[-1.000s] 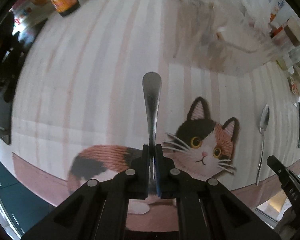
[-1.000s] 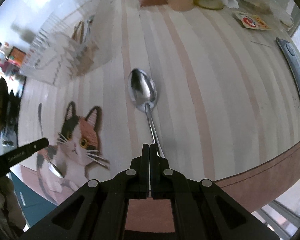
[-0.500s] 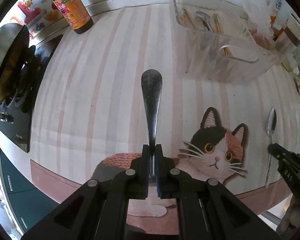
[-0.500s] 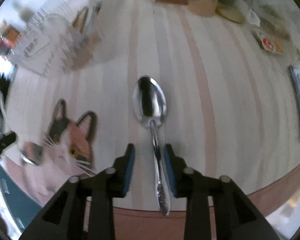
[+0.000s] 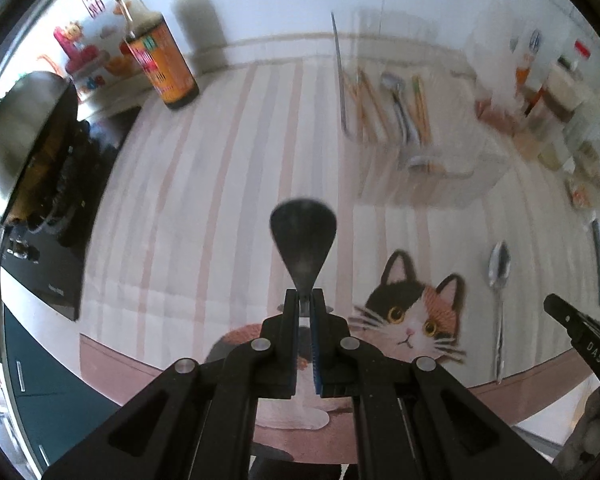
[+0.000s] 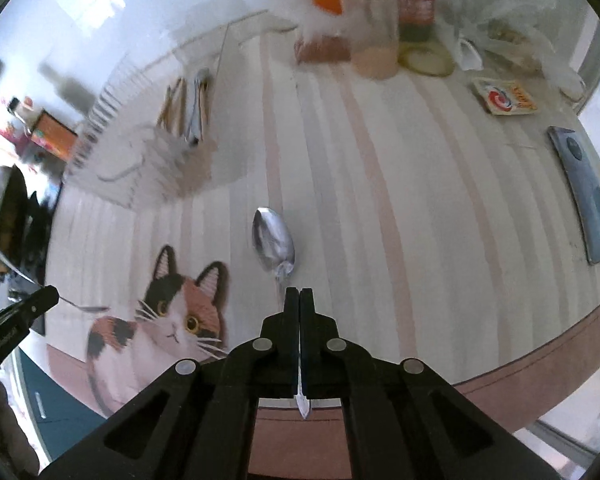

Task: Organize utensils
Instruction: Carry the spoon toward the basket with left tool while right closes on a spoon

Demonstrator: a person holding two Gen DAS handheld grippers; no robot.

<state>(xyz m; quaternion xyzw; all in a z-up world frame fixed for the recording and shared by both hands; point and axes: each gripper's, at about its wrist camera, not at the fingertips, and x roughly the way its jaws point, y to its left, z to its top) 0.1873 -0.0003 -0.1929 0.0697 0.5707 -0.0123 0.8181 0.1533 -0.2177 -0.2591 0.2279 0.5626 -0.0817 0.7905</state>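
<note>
Left wrist: fingers (image 5: 304, 300) clamped on a spoon handle (image 5: 303, 236) (right fingers (image 6: 299, 298) likewise, second spoon (image 6: 273, 239)).

Background items. Ahead-left of the tool: brown sauce bottle (image 5: 158, 68) with orange label, standing upright beside a steel pot (image 5: 18, 136). Beneath the tool: striped tablecloth (image 5: 220, 184) bearing a calico cat print (image 5: 414, 312). Far right: jars (image 6: 374, 20), a detergent packet (image 6: 504, 96), a grey phone (image 6: 584, 192).
</note>
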